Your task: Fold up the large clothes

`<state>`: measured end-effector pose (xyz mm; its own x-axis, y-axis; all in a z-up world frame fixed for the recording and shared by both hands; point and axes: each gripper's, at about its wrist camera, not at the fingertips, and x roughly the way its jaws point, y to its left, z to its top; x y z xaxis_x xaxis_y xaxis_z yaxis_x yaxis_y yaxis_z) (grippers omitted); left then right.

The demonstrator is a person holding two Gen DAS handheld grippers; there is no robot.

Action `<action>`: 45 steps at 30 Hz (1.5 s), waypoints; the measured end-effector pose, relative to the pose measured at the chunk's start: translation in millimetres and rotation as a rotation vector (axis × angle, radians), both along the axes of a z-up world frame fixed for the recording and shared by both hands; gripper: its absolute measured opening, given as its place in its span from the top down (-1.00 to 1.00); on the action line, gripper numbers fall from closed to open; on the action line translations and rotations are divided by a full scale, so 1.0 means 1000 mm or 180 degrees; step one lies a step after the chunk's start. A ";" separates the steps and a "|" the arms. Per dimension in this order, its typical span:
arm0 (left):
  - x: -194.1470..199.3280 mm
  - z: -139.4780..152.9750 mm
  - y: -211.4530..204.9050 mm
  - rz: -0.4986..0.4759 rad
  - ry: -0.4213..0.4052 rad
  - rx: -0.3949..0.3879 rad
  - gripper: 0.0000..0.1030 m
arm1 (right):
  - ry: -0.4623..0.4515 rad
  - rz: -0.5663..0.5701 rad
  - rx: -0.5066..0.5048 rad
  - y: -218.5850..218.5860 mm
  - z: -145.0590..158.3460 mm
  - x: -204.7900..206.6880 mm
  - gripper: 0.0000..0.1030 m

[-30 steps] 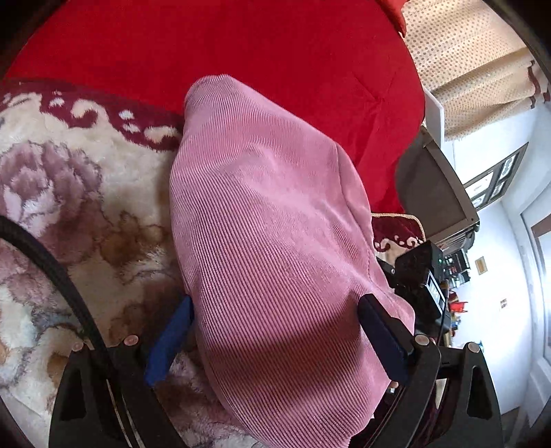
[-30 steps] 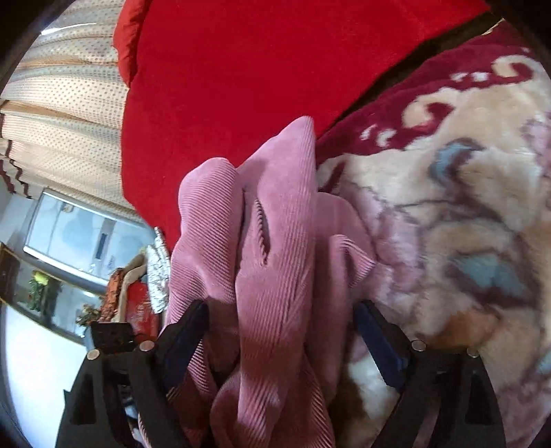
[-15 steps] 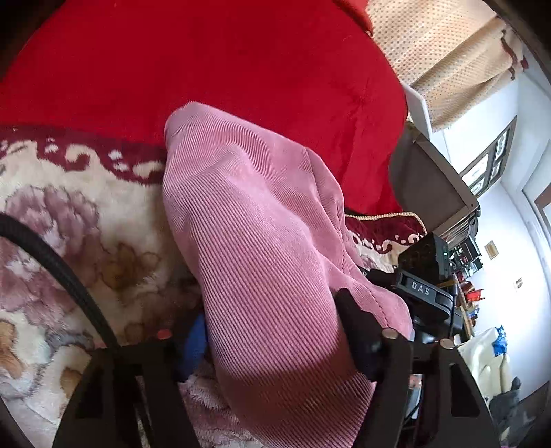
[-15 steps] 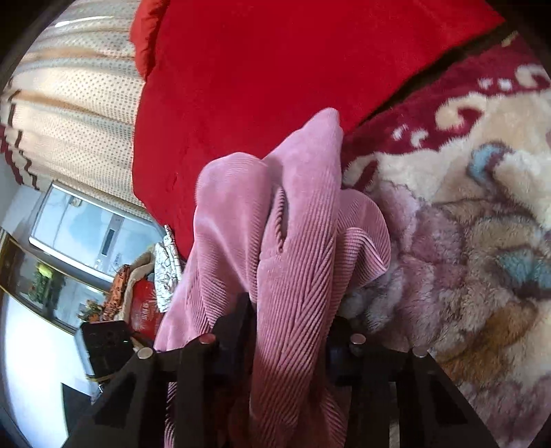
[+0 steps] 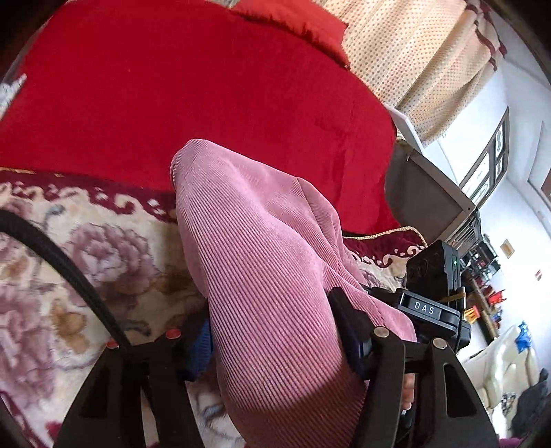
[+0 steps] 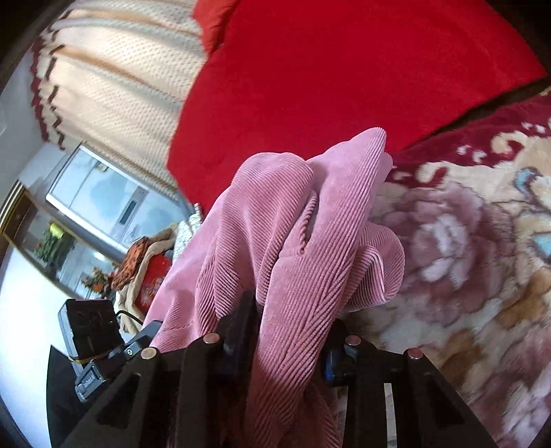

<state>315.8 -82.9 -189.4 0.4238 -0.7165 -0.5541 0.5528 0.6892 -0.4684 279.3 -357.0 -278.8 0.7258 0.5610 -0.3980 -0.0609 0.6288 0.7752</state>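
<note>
A pink corduroy garment (image 5: 258,241) lies bunched on a floral plush blanket (image 5: 86,262), with its far end reaching the red bedspread (image 5: 206,86). My left gripper (image 5: 275,327) has a thick fold of the garment between its jaws. The jaws are closing and both pads press into the cloth. In the right wrist view the same pink garment (image 6: 292,224) rises in ridged folds. My right gripper (image 6: 289,327) pinches a narrower bundle of it, and its jaws are also still closing. Cloth hides both sets of fingertips.
A black cable (image 5: 69,272) curves across the blanket at the left. The other tool's black housing (image 5: 427,303) sits close on the right. Dotted cream curtains (image 5: 413,51) hang behind the bed, with a red pillow (image 5: 292,20) at its head. Furniture and a cloth pile (image 6: 144,262) stand past the bed's edge.
Both grippers went from wide open around the garment to clamped on it. They then rose and tilted, lifting the pink cloth off the blanket.
</note>
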 end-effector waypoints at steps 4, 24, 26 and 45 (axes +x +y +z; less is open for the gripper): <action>-0.019 0.009 0.012 0.0015 -0.0121 0.0034 -0.24 | -0.0125 0.0079 -0.0087 0.014 0.014 -0.010 0.33; -0.010 -0.056 -0.022 0.0081 0.0203 0.0808 -0.41 | 0.0455 0.0173 -0.0411 0.021 -0.034 -0.010 0.27; -0.010 -0.057 -0.022 0.0065 0.0176 0.0816 -0.42 | 0.0482 0.0187 -0.0484 0.021 -0.031 -0.011 0.24; -0.010 -0.065 -0.024 0.0038 0.0089 0.0881 -0.61 | -0.0361 -0.0352 -0.1753 0.060 0.070 -0.027 0.26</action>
